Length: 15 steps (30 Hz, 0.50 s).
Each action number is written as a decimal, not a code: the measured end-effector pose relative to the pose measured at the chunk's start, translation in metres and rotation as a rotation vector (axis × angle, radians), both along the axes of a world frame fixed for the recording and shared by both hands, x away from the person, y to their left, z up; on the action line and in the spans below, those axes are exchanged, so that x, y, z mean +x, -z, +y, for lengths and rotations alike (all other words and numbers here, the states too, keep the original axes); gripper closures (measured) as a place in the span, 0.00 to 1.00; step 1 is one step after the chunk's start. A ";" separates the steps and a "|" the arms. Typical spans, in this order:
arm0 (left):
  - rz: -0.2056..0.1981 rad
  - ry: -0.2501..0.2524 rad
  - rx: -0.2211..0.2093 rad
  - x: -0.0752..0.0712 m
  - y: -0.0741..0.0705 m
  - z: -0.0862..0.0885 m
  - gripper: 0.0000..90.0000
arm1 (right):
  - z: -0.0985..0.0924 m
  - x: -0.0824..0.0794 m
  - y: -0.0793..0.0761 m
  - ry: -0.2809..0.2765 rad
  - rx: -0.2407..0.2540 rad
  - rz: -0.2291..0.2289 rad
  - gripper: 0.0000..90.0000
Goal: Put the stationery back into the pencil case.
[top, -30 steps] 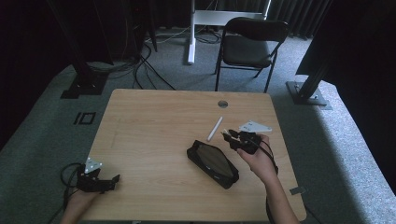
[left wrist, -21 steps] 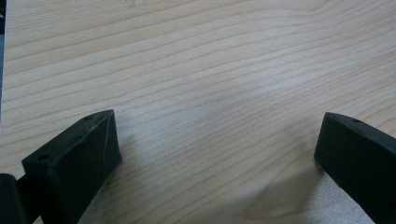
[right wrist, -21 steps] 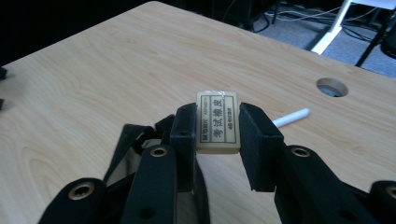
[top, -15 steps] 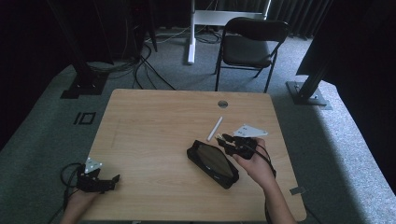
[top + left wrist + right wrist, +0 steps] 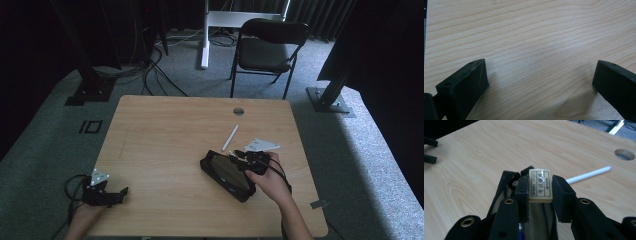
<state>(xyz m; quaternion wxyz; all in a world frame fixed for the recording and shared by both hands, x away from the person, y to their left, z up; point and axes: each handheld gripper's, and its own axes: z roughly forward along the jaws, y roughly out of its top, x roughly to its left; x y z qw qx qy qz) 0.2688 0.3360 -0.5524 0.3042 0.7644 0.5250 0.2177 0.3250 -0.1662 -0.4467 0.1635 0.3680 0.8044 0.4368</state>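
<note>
Now eraser (image 5: 540,185) between fingers (image 5: 522,188), over pouch (image 5: 227,172)

The bench (image 5: 165,135) lies open across its left and middle; toward the right, a black pouch (image 5: 227,172) and white pen (image 5: 230,137) block passage.

Grey carpet (image 5: 45,150), black folding chair (image 5: 267,50) behind a wooden table (image 5: 165,135) (dark curtains beyond).

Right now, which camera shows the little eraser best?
The right gripper view: the eraser sits close up between the right gripper jaws, label readable. In the high view it's a tiny pale speck over the black pencil case.
</note>
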 end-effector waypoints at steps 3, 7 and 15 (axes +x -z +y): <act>0.000 0.000 -0.001 0.000 0.000 0.000 0.00 | 0.002 0.000 0.004 -0.005 -0.004 0.008 0.76; 0.000 0.000 0.000 0.000 0.000 0.000 0.00 | 0.006 0.000 0.012 -0.016 -0.021 0.022 0.76; 0.000 0.000 0.000 0.000 0.000 0.000 0.00 | 0.011 0.001 0.020 -0.044 -0.027 0.045 0.76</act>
